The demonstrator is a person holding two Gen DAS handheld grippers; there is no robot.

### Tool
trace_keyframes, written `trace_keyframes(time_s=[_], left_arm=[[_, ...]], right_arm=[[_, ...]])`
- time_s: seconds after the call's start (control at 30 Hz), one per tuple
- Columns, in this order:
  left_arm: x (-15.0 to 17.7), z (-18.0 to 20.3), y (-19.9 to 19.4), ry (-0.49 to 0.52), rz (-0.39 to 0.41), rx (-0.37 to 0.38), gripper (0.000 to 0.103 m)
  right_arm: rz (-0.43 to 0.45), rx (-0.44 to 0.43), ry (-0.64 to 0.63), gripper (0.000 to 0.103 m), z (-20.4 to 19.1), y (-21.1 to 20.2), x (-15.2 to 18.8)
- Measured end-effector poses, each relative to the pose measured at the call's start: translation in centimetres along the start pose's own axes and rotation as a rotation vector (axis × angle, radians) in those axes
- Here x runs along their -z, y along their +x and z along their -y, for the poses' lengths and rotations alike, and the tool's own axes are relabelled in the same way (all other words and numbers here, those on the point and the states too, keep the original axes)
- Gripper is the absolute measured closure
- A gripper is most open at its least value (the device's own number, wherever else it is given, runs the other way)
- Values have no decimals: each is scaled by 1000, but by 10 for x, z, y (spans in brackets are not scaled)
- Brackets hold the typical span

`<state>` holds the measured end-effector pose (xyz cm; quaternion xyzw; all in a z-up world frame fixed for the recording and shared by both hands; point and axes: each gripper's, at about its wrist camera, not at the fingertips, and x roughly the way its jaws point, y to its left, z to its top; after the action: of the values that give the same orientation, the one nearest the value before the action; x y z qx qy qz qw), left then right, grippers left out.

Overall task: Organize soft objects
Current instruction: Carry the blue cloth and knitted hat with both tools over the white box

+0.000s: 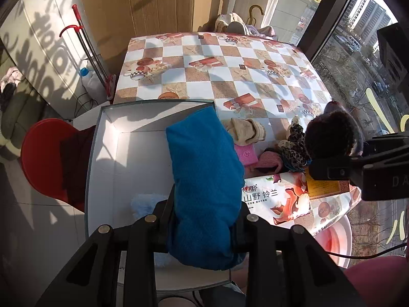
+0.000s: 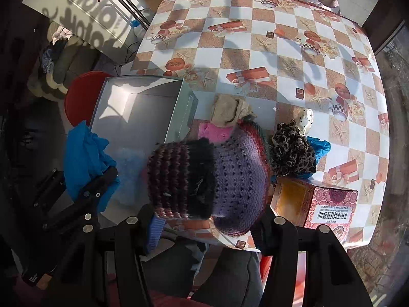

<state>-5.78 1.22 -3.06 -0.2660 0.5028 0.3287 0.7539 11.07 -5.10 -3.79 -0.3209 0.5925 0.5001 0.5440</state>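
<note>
Left claw grips blue cloth; right claw grips knit hat.

Blue towel plain, solid. Knitted hat striped purple, black and maroon (lilac at crown). Box pale grey inside. Tablecloth checked white and tan, printed with starfish and red gift boxes. Scrunchie leopard-spotted. Sponge pink. Sock beige. Tissue box patterned red.

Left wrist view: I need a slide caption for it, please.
Left hand-held gripper clamps a blue towel above the open grey box; socks wait on the checkered tablecloth.
</note>
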Motion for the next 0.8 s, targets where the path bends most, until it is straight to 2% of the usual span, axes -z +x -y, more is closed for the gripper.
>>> trace_keyframes(time_s=[0.43, 0.8], left_arm=[[43, -64, -12, -167, 10, -54, 69], [70, -87, -15, -258, -11, -86, 69]], right_arm=[[-78, 12, -225, 44, -95, 29, -17], [-115, 0, -330, 44, -144, 50, -30]])
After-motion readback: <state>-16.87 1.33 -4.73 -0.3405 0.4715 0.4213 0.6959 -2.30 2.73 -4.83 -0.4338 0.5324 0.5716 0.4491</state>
